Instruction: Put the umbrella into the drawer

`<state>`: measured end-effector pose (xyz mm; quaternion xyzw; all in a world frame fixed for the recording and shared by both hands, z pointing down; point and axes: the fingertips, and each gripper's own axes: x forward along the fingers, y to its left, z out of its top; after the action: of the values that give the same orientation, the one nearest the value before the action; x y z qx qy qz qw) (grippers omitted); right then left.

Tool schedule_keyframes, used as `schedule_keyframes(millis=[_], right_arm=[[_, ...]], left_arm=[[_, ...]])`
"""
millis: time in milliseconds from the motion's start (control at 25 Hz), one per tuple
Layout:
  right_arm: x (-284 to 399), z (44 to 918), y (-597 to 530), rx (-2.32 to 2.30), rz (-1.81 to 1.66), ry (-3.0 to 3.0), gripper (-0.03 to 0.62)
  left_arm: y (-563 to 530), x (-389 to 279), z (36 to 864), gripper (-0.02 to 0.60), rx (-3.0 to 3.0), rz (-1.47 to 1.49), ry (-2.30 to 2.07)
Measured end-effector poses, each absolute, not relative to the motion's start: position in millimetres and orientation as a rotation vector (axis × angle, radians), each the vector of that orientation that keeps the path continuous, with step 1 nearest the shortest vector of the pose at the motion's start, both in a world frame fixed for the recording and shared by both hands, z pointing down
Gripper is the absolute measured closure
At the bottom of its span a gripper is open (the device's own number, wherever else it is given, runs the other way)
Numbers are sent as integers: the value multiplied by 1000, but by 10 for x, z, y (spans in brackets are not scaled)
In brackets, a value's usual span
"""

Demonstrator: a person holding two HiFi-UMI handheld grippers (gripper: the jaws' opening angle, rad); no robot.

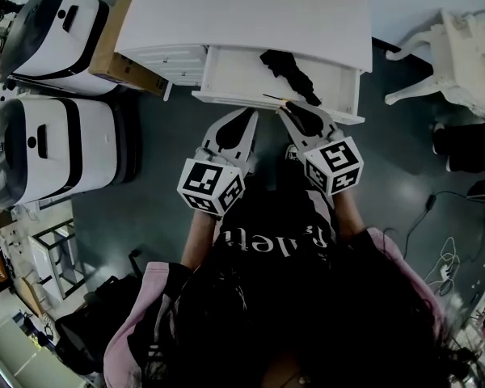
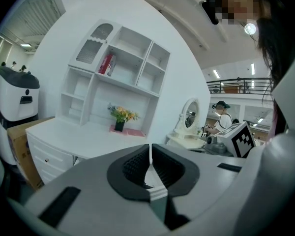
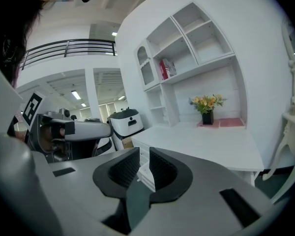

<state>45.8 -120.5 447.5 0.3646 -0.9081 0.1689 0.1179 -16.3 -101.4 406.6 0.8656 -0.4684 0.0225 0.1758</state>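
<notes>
The black umbrella lies folded inside the open white drawer of the desk, towards the drawer's right half. My right gripper is just in front of the drawer's front edge, below the umbrella, with its jaws a narrow gap apart and nothing between them. My left gripper hangs beside it at the drawer's front edge. Its jaws meet with nothing in them. The gripper views show only the desk top, not the umbrella.
Two white-and-black machines and a cardboard box stand left of the desk. A white chair is at the right, with cables on the dark floor. A shelf unit and a flower vase sit on the desk.
</notes>
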Motion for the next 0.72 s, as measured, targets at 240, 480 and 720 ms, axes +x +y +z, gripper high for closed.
schedule_keyframes(millis=[240,480,720], right_arm=[[139,4499,-660,1192,508,-2621,520],[-5,4521,-154,1290,522,-2579,528],[-20,4506,175,1317,515,-2555,531]], left_arm=[[-522,-532,4096,555,2504,56,-1233],[-104,-715,4164,554,2543,76,-1140],[161,-642,4109,555,2582,61,-1075]])
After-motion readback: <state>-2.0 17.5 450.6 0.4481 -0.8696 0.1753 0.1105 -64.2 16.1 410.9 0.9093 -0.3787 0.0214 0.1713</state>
